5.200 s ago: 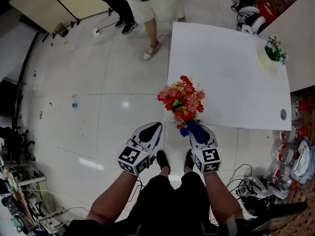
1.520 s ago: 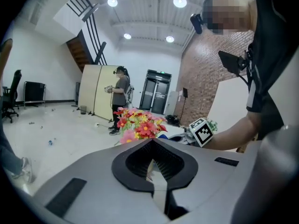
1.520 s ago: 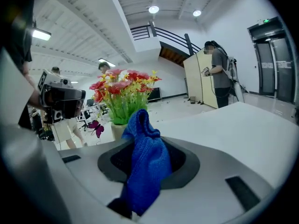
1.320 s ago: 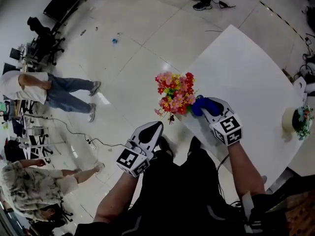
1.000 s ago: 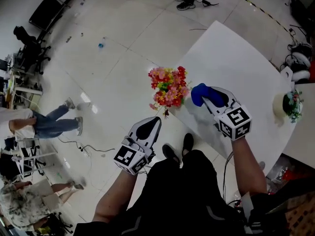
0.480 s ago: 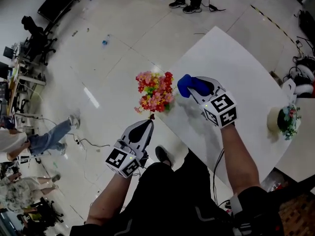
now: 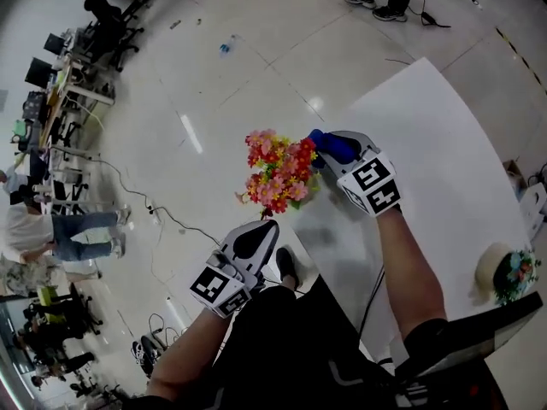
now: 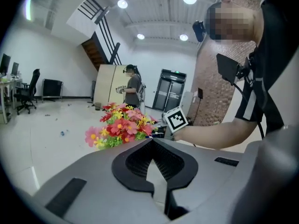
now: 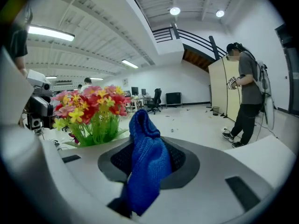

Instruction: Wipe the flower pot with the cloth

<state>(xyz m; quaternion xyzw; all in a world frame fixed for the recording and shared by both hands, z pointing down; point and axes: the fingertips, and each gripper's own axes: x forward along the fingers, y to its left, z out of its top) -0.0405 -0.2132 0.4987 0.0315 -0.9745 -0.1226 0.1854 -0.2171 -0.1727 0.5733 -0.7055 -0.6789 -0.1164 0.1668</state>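
A bunch of red, pink and yellow flowers (image 7: 278, 169) stands at the white table's (image 7: 427, 143) left edge; its pot is hidden under the blossoms. My right gripper (image 7: 340, 150) is shut on a blue cloth (image 7: 328, 143), which sits against the right side of the bunch. In the right gripper view the cloth (image 9: 147, 162) hangs between the jaws, with the flowers (image 9: 91, 108) just behind on the left. My left gripper (image 7: 270, 226) hangs lower, off the table over the floor, shut and holding nothing. From the left gripper view the flowers (image 8: 121, 124) lie ahead.
A second potted plant (image 7: 509, 273) stands on the table's near right corner. A person (image 9: 245, 92) stands on the floor beyond the table. Desks, chairs (image 7: 102, 15) and cables (image 7: 145, 212) line the floor at the left.
The right gripper has carried the cloth from beside the flowers up against their right side. The head view has turned. The left gripper stays low and shut.
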